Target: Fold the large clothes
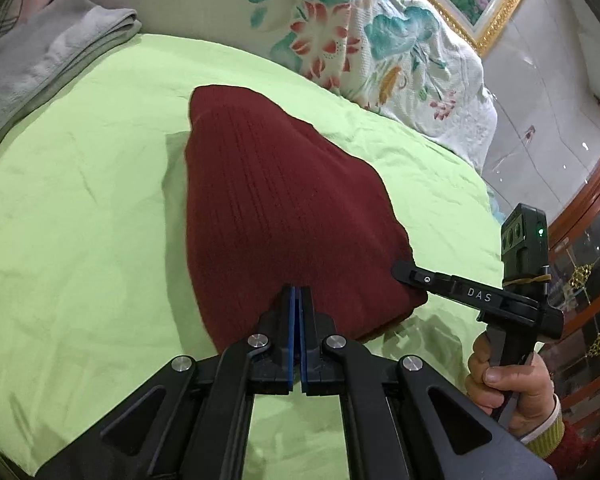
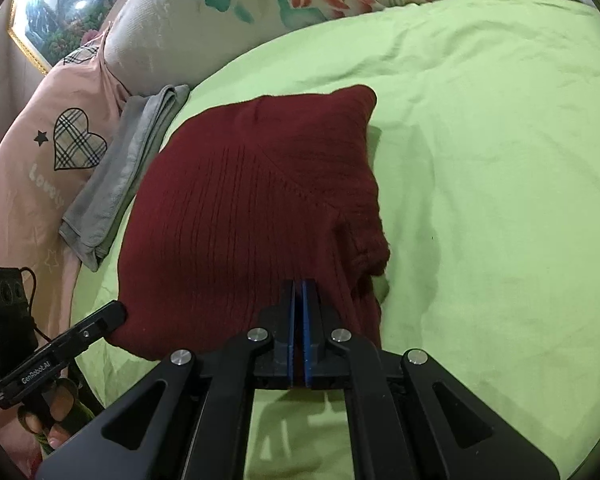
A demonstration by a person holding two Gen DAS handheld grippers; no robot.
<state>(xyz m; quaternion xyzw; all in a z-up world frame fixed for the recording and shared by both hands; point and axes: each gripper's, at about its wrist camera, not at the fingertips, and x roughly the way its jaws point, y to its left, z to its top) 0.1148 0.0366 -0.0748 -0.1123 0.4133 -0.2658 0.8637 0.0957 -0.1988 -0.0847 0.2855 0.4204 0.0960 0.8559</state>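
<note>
Here the left tongs (image 1: 299, 292) and right tongs (image 2: 299, 286) are both closed on the near hem of the sweater (image 1: 276, 208), at its two near corners. Its long axis runs away from both toward the pillows (image 1: 340, 20). A grey towel (image 2: 120, 184) crowds the left edge; open green bed (image 2: 500, 160) lies right.

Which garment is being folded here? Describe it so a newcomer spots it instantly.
Start at the green bedsheet covering the bed. In its middle lies the dark red ribbed knit sweater, already folded into a compact bundle. Unlike the folded grey cloth beside it, it is maroon and thick-knitted.
</note>
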